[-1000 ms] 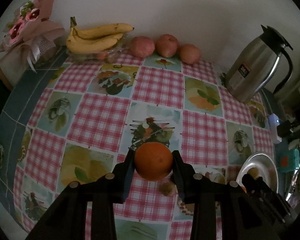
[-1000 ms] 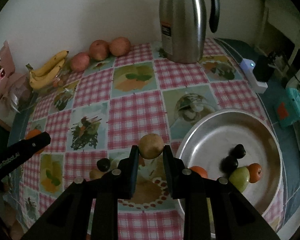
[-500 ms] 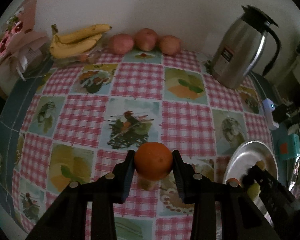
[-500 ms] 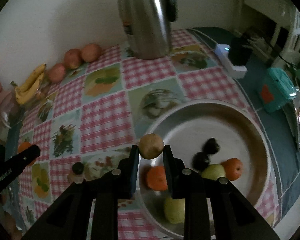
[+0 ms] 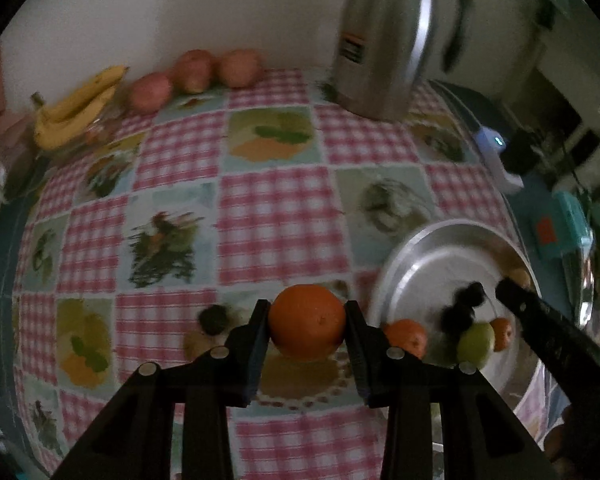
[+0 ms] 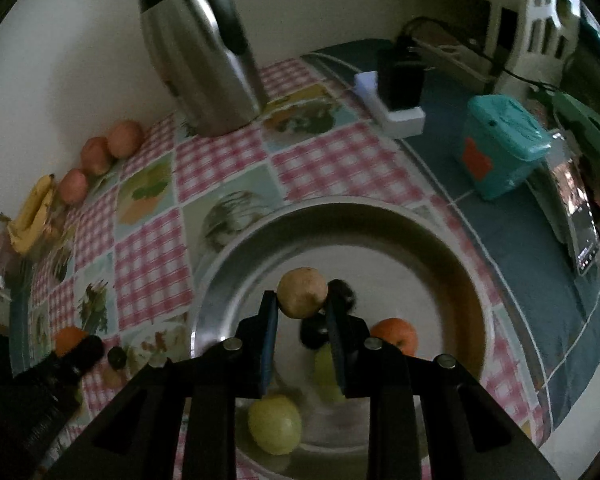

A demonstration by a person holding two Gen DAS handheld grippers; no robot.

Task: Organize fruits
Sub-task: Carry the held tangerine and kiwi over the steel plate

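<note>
A: Right wrist view first: the right gripper (image 6: 302,306) has its jaws closed on a small round tan-brown fruit (image 6: 302,292), held above the wide shallow silver metal plate (image 6: 456,264). Where should it go down?

B: I'd pick the bare metal toward the far side. The near half is crowded: a small orange mandarin (image 6: 394,334), a dark blackish fruit (image 6: 314,330) and a pale green round fruit (image 6: 275,424) lie there. Lower it close to the metal before the jaws part, or it may roll into the others.

A: And the left gripper (image 5: 306,322)?

B: Its jaws grip a large round orange (image 5: 306,320), which hangs over the pink-checked cloth of the counter (image 5: 276,216), just beside the plate's left rim and not yet over it. It looks the heavier fruit, so I'd let the right hand release and clear off first.

A: Anything left on the cloth?

B: A small dark fruit (image 5: 214,318) near the left jaws, blurred. The yellow bananas (image 5: 74,110) lie well apart, by the wall.
</note>
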